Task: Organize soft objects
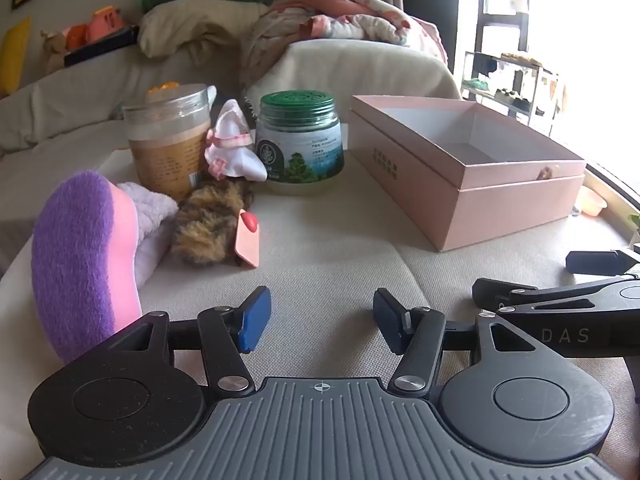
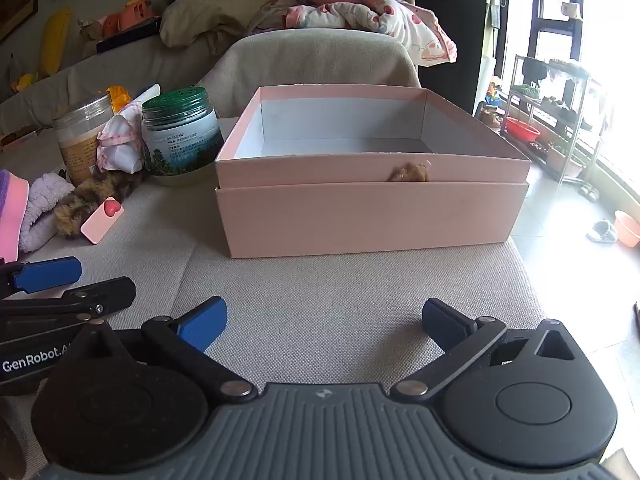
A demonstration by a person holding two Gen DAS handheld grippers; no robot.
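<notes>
An open pink box [image 2: 372,216] stands on the beige cushion, straight ahead of my right gripper [image 2: 324,320]; it shows at the right in the left wrist view [image 1: 500,208]. Left of it lie a purple-and-pink sponge [image 1: 80,256], a pale lilac fluffy cloth [image 1: 150,220], a brown furry scrunchie [image 1: 208,220] with a pink heart tag [image 1: 248,240], and a white-and-pink fabric piece [image 1: 234,148]. My left gripper [image 1: 322,322] is open and empty, near the sponge. My right gripper is open and empty.
A clear jar of brown powder [image 1: 168,144] and a green-lidded jar [image 1: 298,140] stand behind the soft things. A sofa with pillows and a floral blanket [image 1: 340,20] is behind. The cushion's right edge drops to the floor [image 2: 580,248]. Shelves [image 2: 552,112] stand by the window.
</notes>
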